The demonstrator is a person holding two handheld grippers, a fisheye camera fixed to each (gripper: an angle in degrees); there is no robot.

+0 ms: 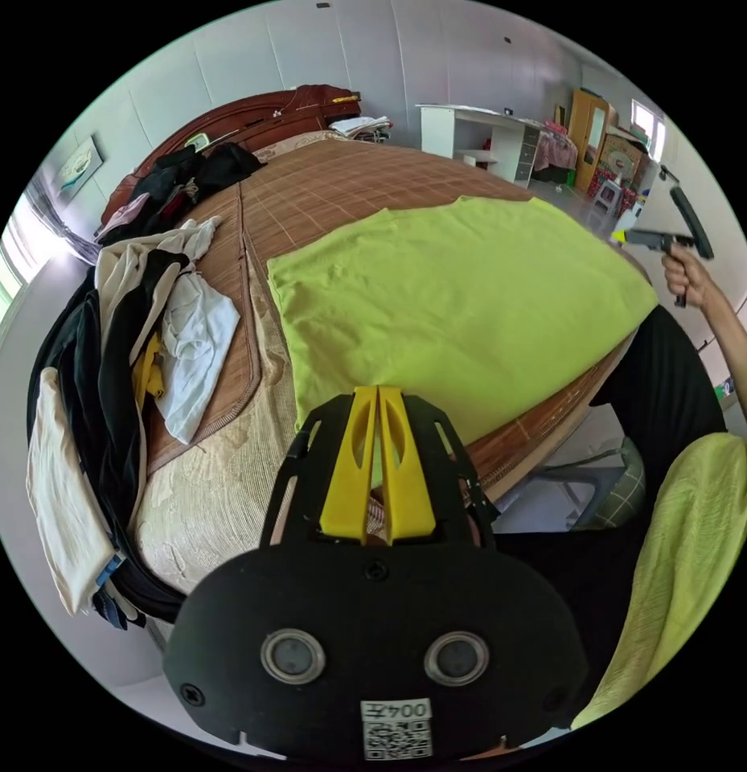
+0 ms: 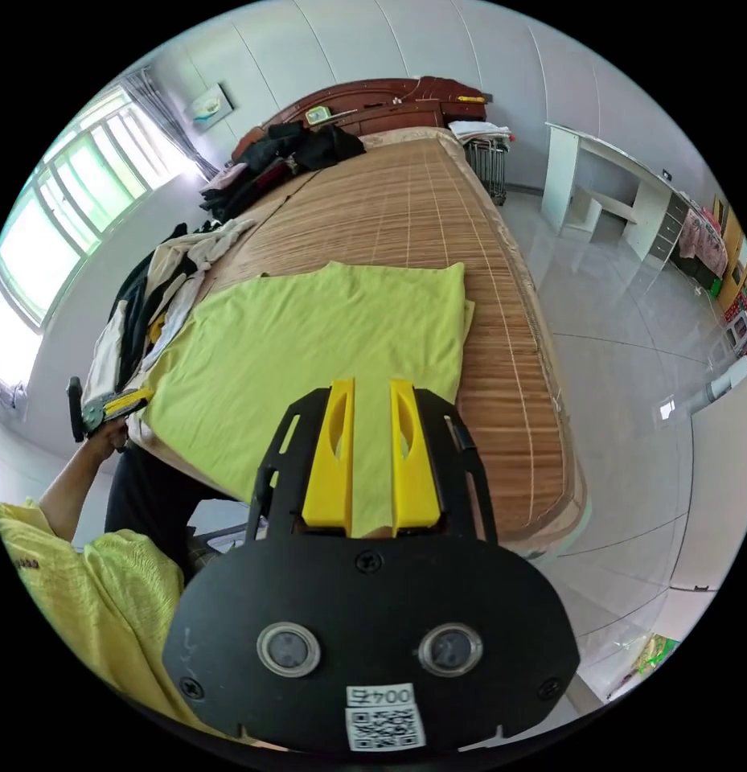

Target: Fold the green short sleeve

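Observation:
The green short sleeve [image 1: 461,297] lies flat on the bamboo mat [image 1: 349,177] at the bed's near corner, smoothed into a broad rectangle. In the right gripper view the shirt [image 2: 325,346] shows a second layer peeking out along its far right edge. My left gripper [image 1: 377,392] hovers at the shirt's near edge with its yellow jaws together and nothing between them. My right gripper [image 2: 371,384] is above the shirt's near edge, jaws a little apart with green cloth visible through the gap. A hand holds the right gripper [image 1: 662,240] off the bed's corner, and the left gripper [image 2: 108,406] by the bed's edge.
A heap of black, white and cream clothes [image 1: 140,338] covers the bed's side by the window, and dark clothes [image 2: 293,149] lie at the wooden headboard [image 2: 389,100]. A white desk [image 2: 614,189] stands across the tiled floor [image 2: 630,338]. The person's yellow-green top [image 1: 695,547] is near.

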